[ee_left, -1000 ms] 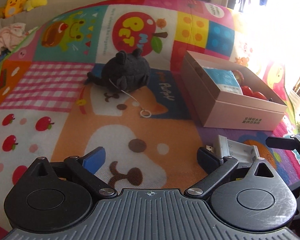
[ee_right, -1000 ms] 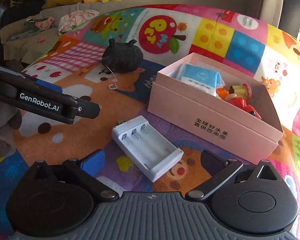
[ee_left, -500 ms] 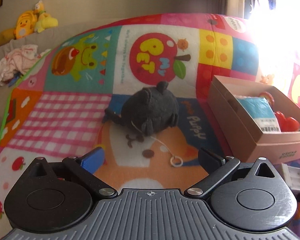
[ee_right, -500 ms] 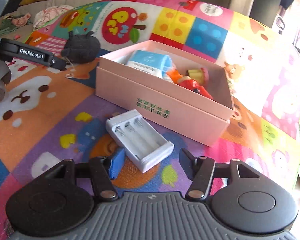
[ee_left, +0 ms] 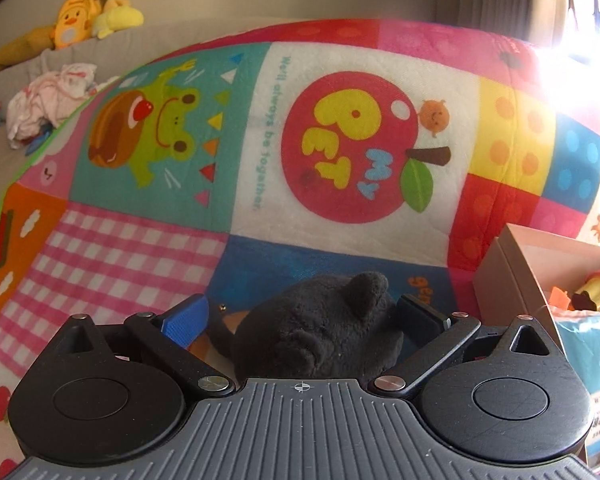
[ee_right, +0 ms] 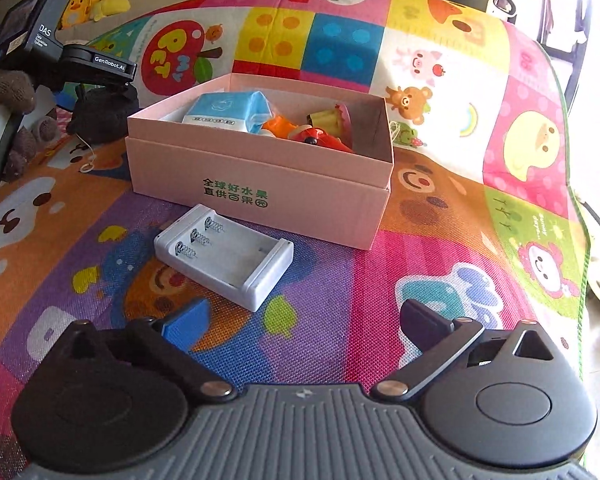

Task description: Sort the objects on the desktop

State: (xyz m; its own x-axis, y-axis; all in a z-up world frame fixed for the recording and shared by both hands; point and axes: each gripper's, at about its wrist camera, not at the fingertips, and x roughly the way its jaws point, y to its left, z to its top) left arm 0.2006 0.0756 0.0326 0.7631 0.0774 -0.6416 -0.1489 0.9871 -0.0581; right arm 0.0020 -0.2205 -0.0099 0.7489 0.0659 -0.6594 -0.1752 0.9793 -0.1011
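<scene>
Inventory of your sorting area, laid out on a bright cartoon play mat (ee_right: pixel 440 80).

- Pink cardboard box (ee_right: pixel 260 184): centre of the right wrist view, open-topped, green characters printed on its near wall. Inside you have a blue tissue pack (ee_right: pixel 224 110) at the left and red-and-orange plastic toys (ee_right: pixel 312 134) at the right.
- White battery holder (ee_right: pixel 224 256): on the mat just in front of the box's near wall, apart from it, its three springs at the upper-left end, bays empty.
- Black plush toy (ee_left: pixel 320 332): lower centre of the left wrist view, on the mat to the left of the box. A thin white cord with a ring (ee_right: pixel 87 166) trails from it across the mat.
- Your left hand-held gripper (ee_left: pixel 302 316): jaws spread wide on either side of the plush. The black pad on the right lies close against the fur; the blue pad on the left stands clear of it, so nothing is clamped.
- Your right hand-held gripper (ee_right: pixel 302 320): jaws opening, very wide, nothing between them; the battery holder lies just ahead of the blue pad, untouched.
- Yellow stuffed toys (ee_left: pixel 96 12): upper left of the left wrist view, on a beige sofa behind the mat, with crumpled pinkish cloth (ee_left: pixel 48 100) below them.
</scene>
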